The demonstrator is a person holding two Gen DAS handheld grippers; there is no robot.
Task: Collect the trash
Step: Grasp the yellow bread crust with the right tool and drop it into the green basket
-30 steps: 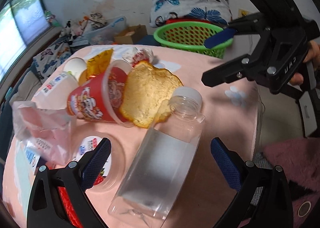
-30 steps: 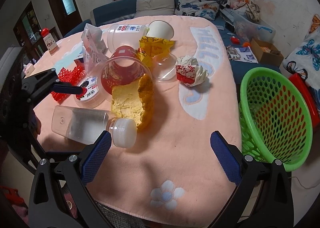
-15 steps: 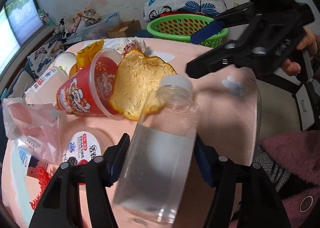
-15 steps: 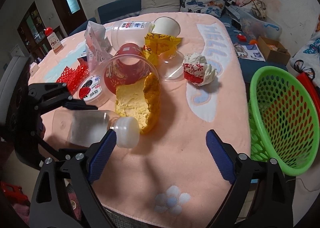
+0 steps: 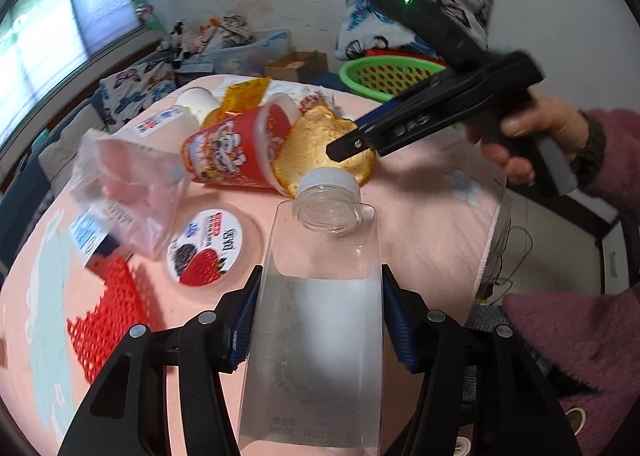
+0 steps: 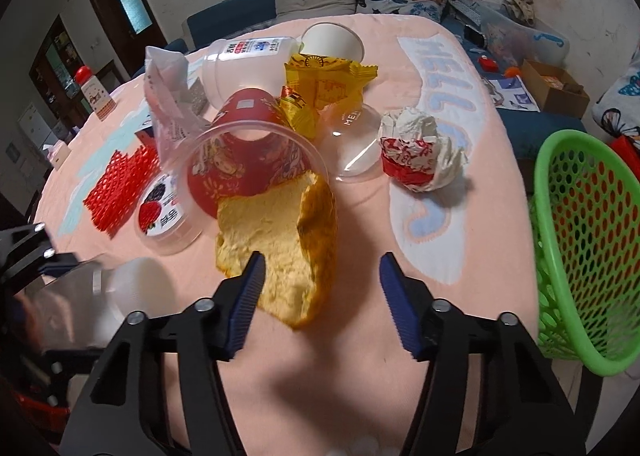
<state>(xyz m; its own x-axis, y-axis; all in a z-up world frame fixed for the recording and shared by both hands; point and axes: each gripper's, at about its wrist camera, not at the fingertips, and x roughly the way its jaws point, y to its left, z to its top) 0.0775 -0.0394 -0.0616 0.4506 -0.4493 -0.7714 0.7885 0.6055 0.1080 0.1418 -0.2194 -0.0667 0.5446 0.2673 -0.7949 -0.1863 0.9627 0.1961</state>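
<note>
My left gripper point(image 5: 318, 320) is shut on a clear plastic bottle point(image 5: 320, 336) with a white cap and holds it above the pink table; the bottle shows blurred in the right wrist view point(image 6: 100, 296). My right gripper point(image 6: 320, 296) is open over a piece of yellow bread point(image 6: 280, 248), which lies at the mouth of a tipped red cup point(image 6: 248, 156). The green basket point(image 6: 580, 248) stands off the table's right edge. The bread point(image 5: 320, 148), the cup point(image 5: 236, 148) and the basket point(image 5: 384, 76) also show in the left wrist view.
On the pink tablecloth point(image 6: 460, 296) lie a crumpled white and red wrapper point(image 6: 420, 156), a yellow snack bag point(image 6: 324, 84), a clear lid point(image 6: 352, 144), a white jar point(image 6: 248, 60), a plastic bag point(image 6: 168, 108), a fruit-print lid point(image 6: 160, 212) and red mesh point(image 6: 120, 184).
My left gripper closed on the clear bottle and lifted it off the table. My right gripper moved forward over the bread and narrowed somewhat.
</note>
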